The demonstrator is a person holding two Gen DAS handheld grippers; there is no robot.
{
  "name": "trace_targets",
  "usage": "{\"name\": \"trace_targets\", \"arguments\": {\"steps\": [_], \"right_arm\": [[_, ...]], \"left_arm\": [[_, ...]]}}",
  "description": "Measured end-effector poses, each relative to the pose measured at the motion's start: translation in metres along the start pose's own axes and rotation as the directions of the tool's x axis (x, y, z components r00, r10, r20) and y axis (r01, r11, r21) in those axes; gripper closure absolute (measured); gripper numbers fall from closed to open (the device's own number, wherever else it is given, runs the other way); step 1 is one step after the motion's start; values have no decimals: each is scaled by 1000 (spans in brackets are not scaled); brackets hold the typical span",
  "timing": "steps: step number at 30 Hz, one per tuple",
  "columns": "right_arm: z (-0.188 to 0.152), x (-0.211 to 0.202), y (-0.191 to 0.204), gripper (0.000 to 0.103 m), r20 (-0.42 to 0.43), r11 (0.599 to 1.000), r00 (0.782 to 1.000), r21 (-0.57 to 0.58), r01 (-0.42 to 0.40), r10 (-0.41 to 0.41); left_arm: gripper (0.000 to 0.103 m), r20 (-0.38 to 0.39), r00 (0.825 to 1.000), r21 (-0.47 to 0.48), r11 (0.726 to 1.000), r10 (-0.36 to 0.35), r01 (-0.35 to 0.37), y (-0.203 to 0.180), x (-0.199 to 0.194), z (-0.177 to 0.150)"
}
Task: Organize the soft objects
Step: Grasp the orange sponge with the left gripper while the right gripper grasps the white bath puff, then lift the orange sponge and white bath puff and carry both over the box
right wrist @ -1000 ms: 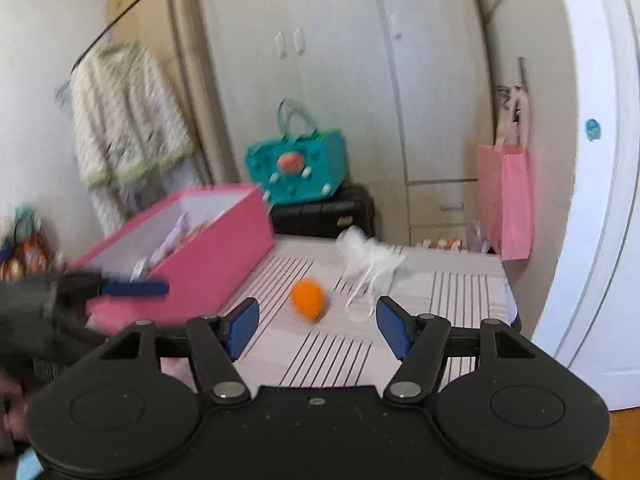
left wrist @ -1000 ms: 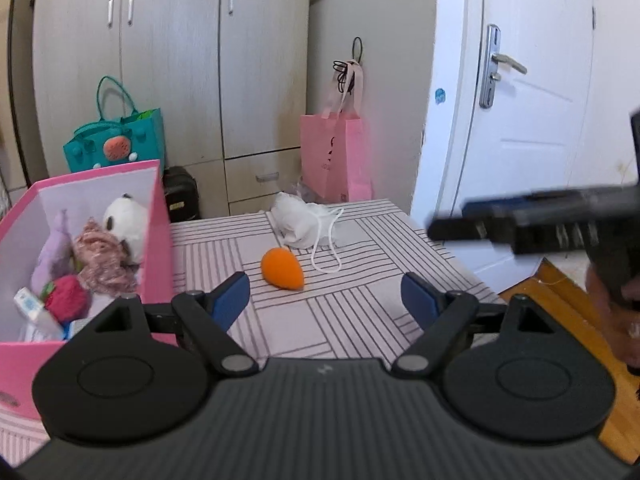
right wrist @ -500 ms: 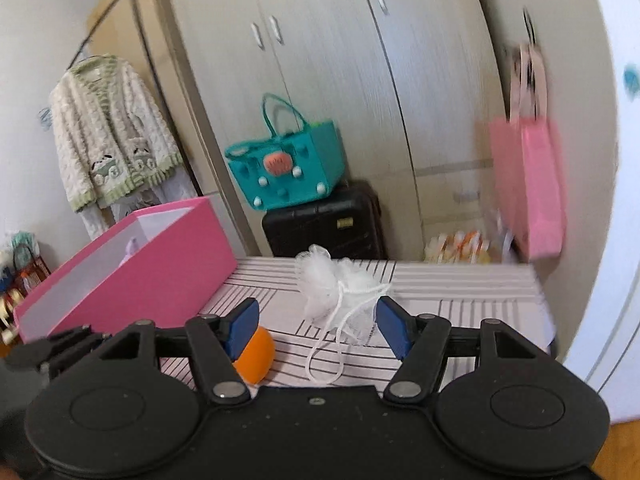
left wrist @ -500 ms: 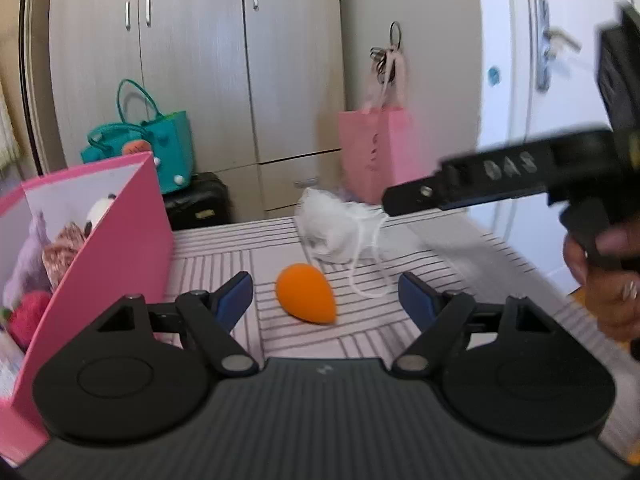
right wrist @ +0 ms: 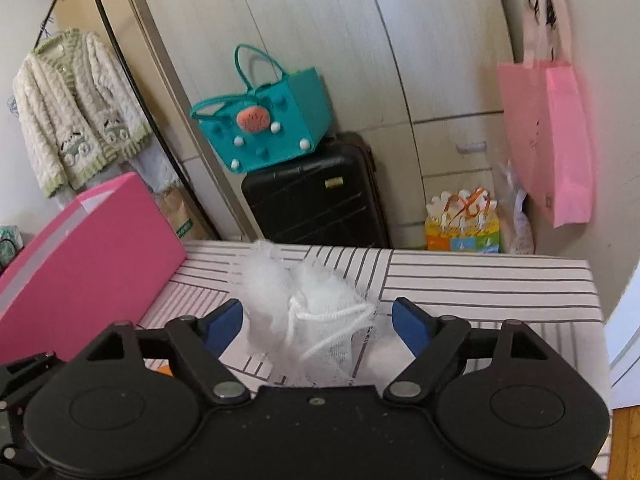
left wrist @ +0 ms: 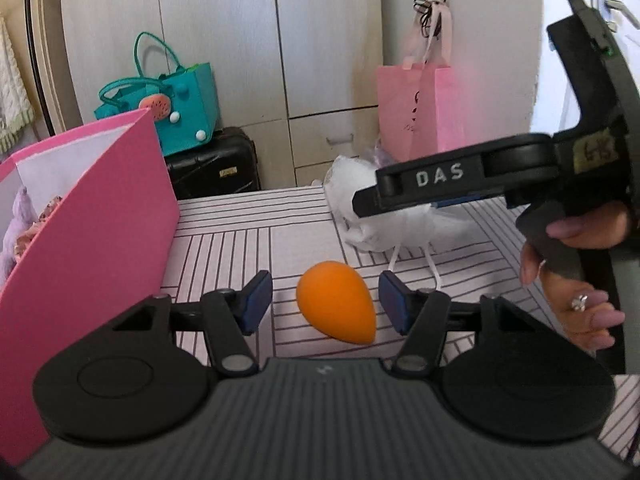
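Fingers of the left gripper [left wrist: 325,300]: parted, just been closing, blue pads flanking the orange sponge [left wrist: 338,307] with gaps on both sides, not gripping. Fingers of the right gripper [right wrist: 318,322]: spread wide, just been opening, straddling the white mesh puff [right wrist: 308,316], pads clear of it.

Surface [right wrist: 480,280]: striped cloth, carrying all items below.
Pink box [left wrist: 92,248]: open-topped, at the left edge of the surface, plush toys [left wrist: 16,220] inside.
White mesh puff: near the far edge, cord loop trailing toward the camera.
Orange sponge: egg-shaped, lying on its side, between box and puff, nearer the front.
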State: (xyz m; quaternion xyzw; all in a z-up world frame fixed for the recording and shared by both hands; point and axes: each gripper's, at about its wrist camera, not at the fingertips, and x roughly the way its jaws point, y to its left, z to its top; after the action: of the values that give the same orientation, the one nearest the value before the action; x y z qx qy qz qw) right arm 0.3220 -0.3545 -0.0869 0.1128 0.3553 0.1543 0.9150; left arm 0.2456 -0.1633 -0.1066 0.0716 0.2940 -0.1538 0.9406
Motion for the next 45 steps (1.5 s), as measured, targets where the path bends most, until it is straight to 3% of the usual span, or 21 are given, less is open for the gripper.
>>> {"name": "trace_targets", "arguments": {"steps": [7,10,12,14,18,20,23,39,45], "right_arm": [[-6,10,13,20,0,996,999,-84,33,-33],[-11,6,18,39,16,985,996,-151,84,-82],[-12,2,19,57,13,984,997,-161,74,-73],[-15,0,25,65,14,978,997,-192,80,-79],[-20,-5,34,77,24,968,995,-230,97,-94],[-20,-10,34,78,44,964,992,-234,127,-120],[-21,-19,28,79,69,967,989,-211,143,-131],[-55,-77,31,78,62,984,984,-36,172,-170],[-77,-99,39,78,112,986,980,15,166,-167]], "left_arm": [[49,-7,1000,0,1000,8,-8,-2,0,0],[54,-46,998,-55,997,-53,50,1,8,0],[58,-44,998,-40,998,-54,52,-2,9,-1],[59,-55,997,2,998,-56,56,-9,12,-3],[60,-75,994,-10,997,-75,75,-8,15,-7],[68,-70,993,-26,995,-95,93,-6,13,-5],[70,-57,991,-48,992,-119,116,-1,12,-6],[71,3,986,-107,981,-165,164,13,-35,-14],[71,20,978,-118,971,-207,208,24,-63,-20]]}}
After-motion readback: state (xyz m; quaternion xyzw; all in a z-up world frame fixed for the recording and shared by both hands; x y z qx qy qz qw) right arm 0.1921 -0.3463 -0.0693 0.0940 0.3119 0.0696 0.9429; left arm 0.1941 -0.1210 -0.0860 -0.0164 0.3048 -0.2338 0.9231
